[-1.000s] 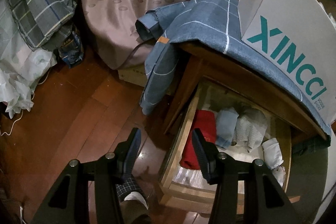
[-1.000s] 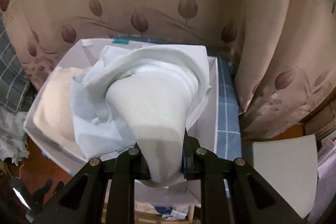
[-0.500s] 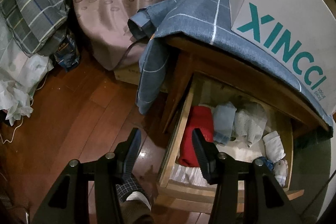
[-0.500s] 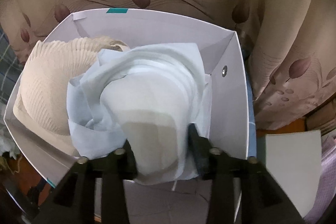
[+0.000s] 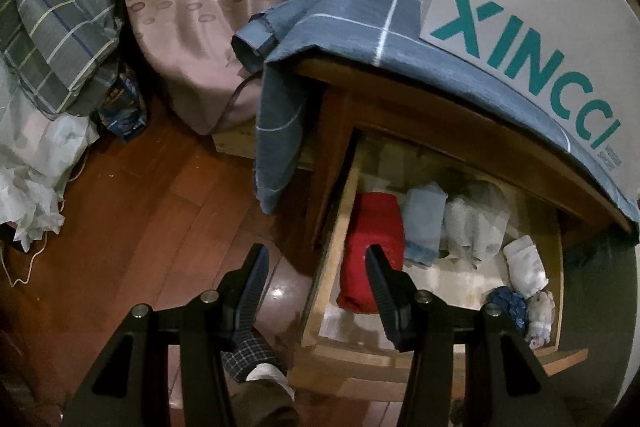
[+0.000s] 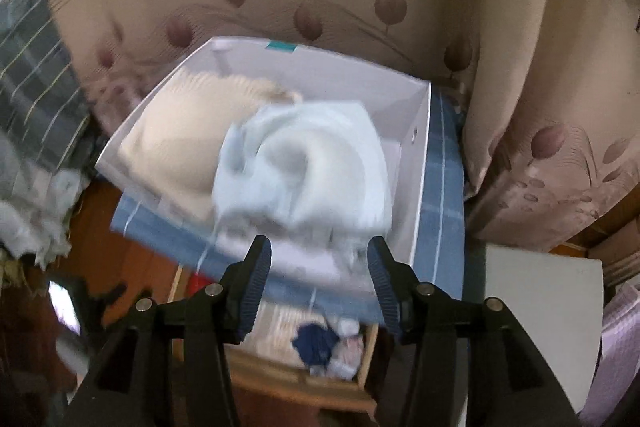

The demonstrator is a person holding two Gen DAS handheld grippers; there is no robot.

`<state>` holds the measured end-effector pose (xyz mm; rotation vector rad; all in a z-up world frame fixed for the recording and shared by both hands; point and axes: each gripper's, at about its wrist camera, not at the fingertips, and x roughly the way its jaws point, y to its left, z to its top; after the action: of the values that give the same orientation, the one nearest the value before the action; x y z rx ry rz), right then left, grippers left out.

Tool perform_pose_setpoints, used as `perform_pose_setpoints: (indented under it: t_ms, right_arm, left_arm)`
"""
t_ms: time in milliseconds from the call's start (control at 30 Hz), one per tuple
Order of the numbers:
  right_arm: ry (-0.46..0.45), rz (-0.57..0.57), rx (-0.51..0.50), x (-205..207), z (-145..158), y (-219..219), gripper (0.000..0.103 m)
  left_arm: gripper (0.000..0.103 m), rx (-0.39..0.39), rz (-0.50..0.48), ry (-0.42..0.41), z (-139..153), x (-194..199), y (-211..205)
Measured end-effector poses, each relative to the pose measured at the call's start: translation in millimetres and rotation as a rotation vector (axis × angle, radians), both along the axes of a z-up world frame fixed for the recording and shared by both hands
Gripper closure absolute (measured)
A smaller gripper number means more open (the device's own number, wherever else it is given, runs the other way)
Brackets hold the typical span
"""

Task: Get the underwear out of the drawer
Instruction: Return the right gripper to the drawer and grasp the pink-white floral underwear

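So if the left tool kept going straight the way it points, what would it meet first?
Probably the drawer's left side wall, with the red folded garment just inside it; the open left tool straddles that edge, though depth is unclear.

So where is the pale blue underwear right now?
In the right wrist view the pale blue underwear lies in the white box, right of the cream garment, just beyond the open right gripper.
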<state>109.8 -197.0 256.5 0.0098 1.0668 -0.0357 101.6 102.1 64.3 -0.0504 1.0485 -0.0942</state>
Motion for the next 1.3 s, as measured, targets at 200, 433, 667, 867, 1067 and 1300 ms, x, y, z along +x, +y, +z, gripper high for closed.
perform_pose_setpoints:
  t_ms: [200, 433, 667, 867, 1067, 1300]
  right_arm:
    - [0.139, 0.055, -0.014, -52, -43, -1, 0.053]
    - [0.345, 0.096, -0.017, -73, -134, 0, 0.054]
    - [0.487, 0.139, -0.026, -57, -209, 8, 0.054]
    - [0.554, 0.225, -0.077, -36, -249, 7, 0.054]
    - [0.623, 0.297, -0.166, -17, -279, 5, 0.049]
    - [0.682, 0.346, -0.23, -6, -309, 7, 0.046]
  left_arm:
    - [0.051, 0.01, -0.01, 0.013, -3, 0, -5]
    - [0.052, 0.006, -0.018, 0.026, -5, 1, -6]
    - [0.051, 0.004, -0.036, 0.04, -8, 2, -9]
    - [0.051, -0.006, -0.037, 0.061, -12, 3, -9]
    - [0.051, -0.01, -0.04, 0.075, -14, 5, -11]
    - [0.051, 0.011, -0.058, 0.082, -17, 5, -16]
